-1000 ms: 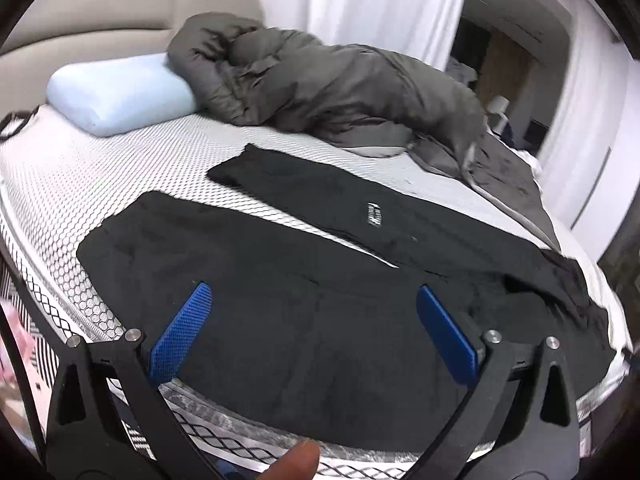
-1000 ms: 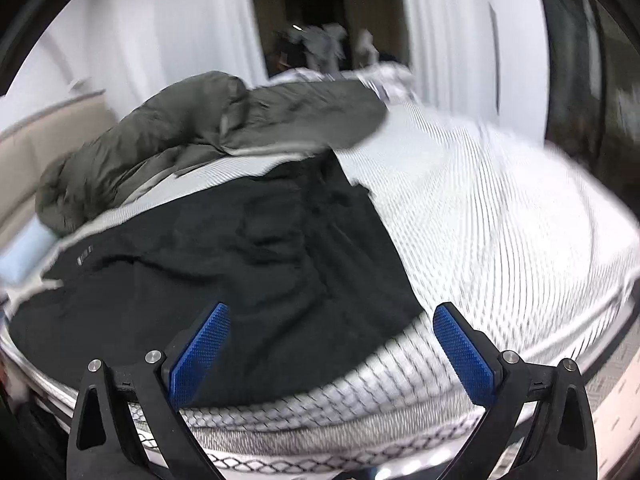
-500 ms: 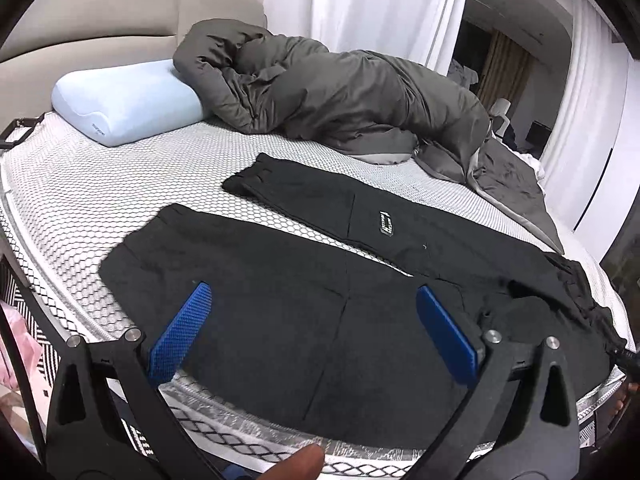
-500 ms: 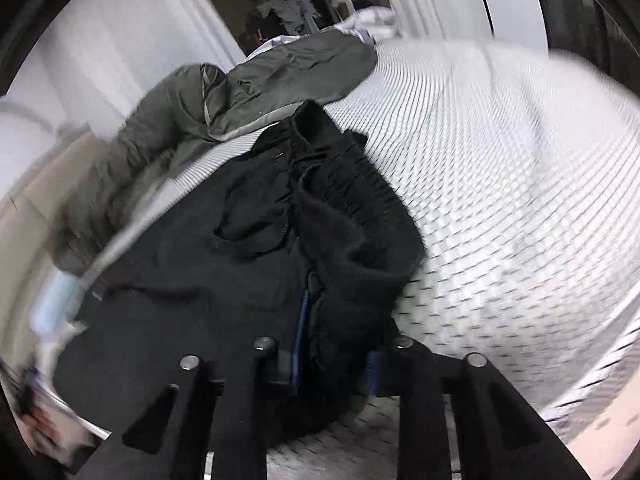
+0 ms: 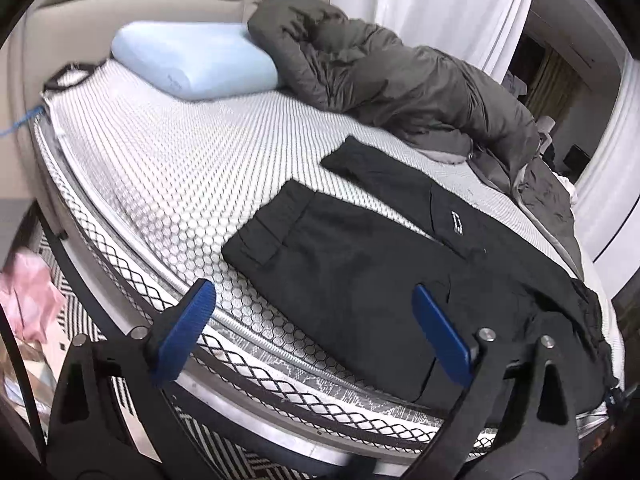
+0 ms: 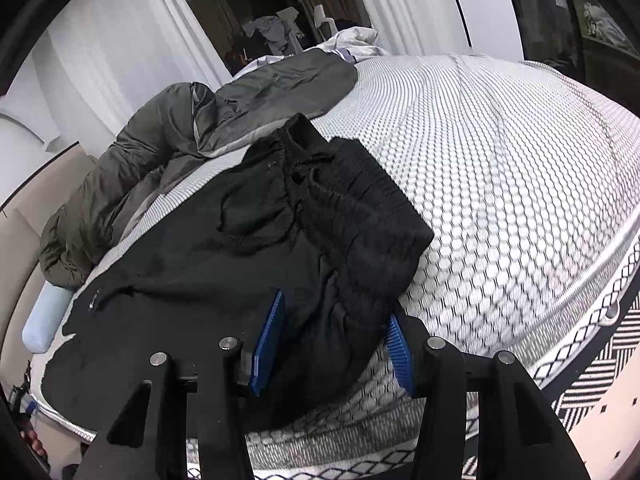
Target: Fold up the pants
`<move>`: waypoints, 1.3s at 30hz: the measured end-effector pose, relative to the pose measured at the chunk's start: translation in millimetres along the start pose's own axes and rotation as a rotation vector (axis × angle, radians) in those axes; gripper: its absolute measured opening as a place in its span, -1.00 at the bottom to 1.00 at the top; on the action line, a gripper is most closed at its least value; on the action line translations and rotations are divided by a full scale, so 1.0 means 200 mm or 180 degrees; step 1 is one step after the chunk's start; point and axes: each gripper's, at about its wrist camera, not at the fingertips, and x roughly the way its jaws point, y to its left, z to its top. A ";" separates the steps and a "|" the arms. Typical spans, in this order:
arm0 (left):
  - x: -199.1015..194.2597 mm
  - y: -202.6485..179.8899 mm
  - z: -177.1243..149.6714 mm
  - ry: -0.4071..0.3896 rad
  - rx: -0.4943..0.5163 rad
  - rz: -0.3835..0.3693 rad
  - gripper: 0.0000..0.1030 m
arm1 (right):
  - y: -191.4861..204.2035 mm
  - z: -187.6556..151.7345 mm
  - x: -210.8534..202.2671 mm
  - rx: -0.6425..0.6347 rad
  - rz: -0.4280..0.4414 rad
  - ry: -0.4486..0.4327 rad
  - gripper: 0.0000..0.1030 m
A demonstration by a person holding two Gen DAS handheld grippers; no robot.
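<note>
Mesh-covered mattress (image 5: 168, 184), black pants (image 5: 360, 264) spread flat, grey duvet (image 5: 392, 80) behind

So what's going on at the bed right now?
A pair of black pants lies spread on the white honeycomb-mesh mattress. The right gripper straddles the bunched ribbed waistband, its jaws just reopening, pads not pressing. The left gripper hangs open at the near leg's cuff end, gripping nothing.

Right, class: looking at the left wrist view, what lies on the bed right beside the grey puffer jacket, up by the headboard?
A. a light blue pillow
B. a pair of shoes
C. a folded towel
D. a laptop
A: a light blue pillow lies against the grey puffer jacket by the headboard.
</note>
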 end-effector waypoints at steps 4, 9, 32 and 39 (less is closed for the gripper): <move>0.12 0.03 -0.04 0.0238 -0.0031 -0.0069 0.45 | 0.00 -0.05 -0.03 0.0027 0.0007 0.0043 -0.04; 0.25 0.01 -0.08 0.0338 -0.0052 -0.0171 -0.12 | 0.03 -0.08 -0.04 0.0037 -0.0026 0.0081 -0.04; -0.04 -0.40 -0.14 -0.0368 0.0920 0.0004 0.69 | 0.39 -0.08 -0.31 -0.0949 -0.0165 -0.0470 0.81; 0.09 -1.04 -0.36 -0.0027 0.1554 -0.0867 0.99 | 0.91 -0.26 -0.03 -0.1860 0.0522 0.0078 0.89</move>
